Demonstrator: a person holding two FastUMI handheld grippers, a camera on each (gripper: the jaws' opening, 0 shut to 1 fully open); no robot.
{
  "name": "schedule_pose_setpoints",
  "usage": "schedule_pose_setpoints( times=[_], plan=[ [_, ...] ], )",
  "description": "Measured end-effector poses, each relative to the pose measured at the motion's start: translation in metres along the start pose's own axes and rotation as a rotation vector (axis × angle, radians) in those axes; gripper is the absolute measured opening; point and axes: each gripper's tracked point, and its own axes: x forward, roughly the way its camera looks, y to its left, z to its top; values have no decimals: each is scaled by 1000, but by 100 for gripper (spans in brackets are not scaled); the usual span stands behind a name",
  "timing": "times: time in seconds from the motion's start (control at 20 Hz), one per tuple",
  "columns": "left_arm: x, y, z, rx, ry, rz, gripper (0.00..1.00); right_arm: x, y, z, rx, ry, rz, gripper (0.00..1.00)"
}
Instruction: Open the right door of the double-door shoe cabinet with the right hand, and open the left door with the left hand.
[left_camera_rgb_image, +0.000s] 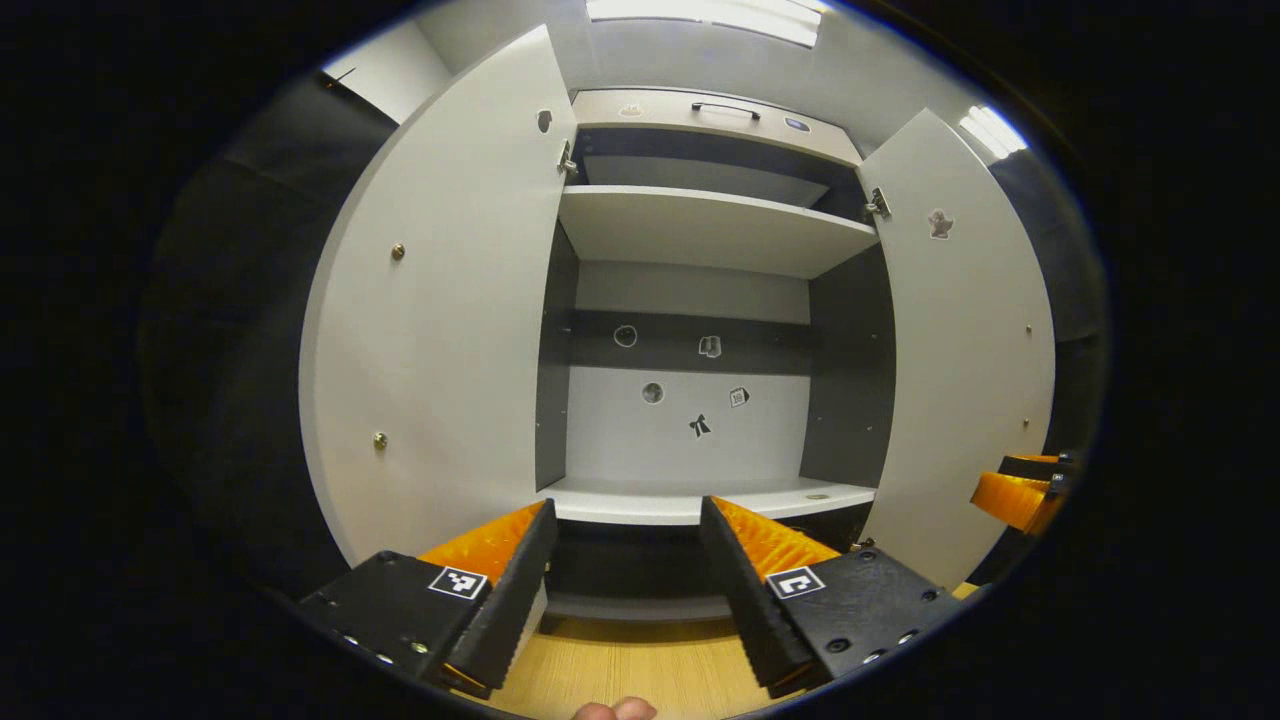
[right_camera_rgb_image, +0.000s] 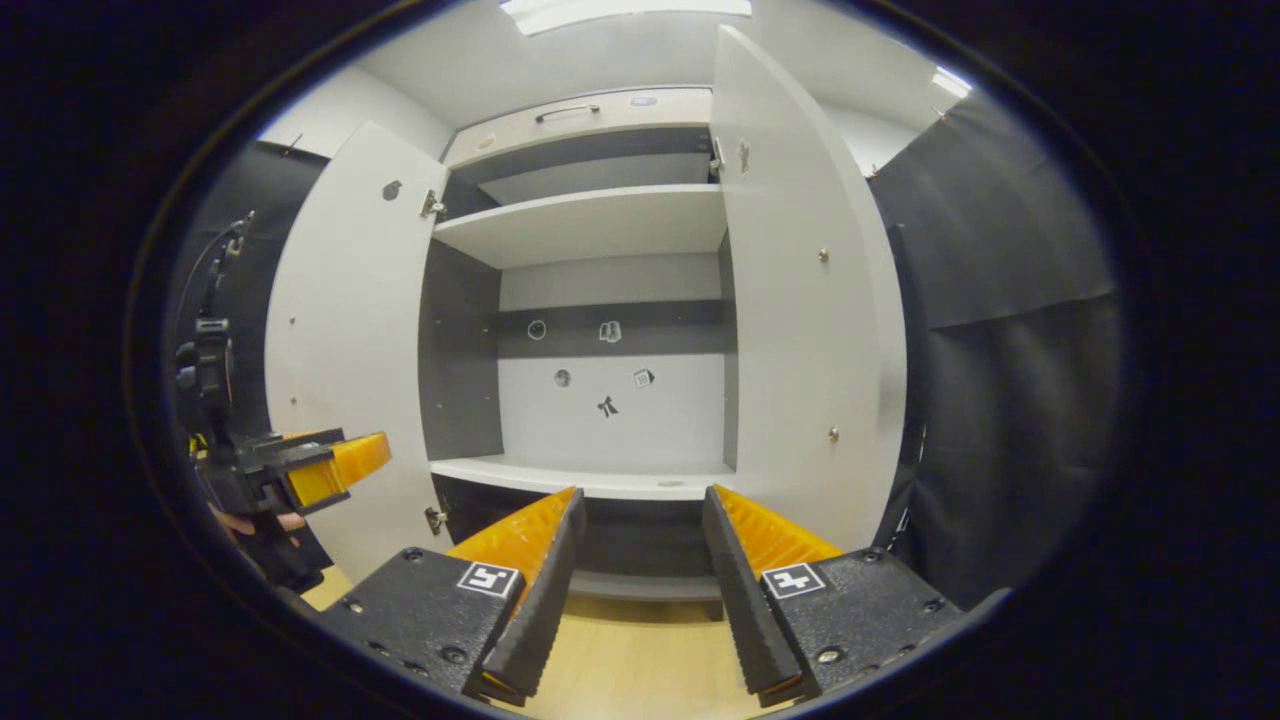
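Left gripper view: left door (left_camera_rgb_image: 440, 320), right door (left_camera_rgb_image: 965, 350) open.

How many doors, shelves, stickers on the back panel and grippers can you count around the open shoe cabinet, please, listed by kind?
Doors: 2, left door and right door, both swung open.
Shelves: 2, upper shelf and lower shelf.
Stickers on the back panel: 5.
Grippers: 2, left gripper and right gripper, jaws apart, holding nothing.
Total: 11.
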Motion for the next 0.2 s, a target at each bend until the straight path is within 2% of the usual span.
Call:
schedule_pose_setpoints(
  times=[0.05, 0.2],
  plan=[
    [0, 1, 1, -10, -12, 5, 95, 2, 0, 0, -2, 2, 0, 74],
    [-4, 1, -1, -47, -18, 2, 93, 4, -2, -1, -9, 8, -5, 75]
  ],
)
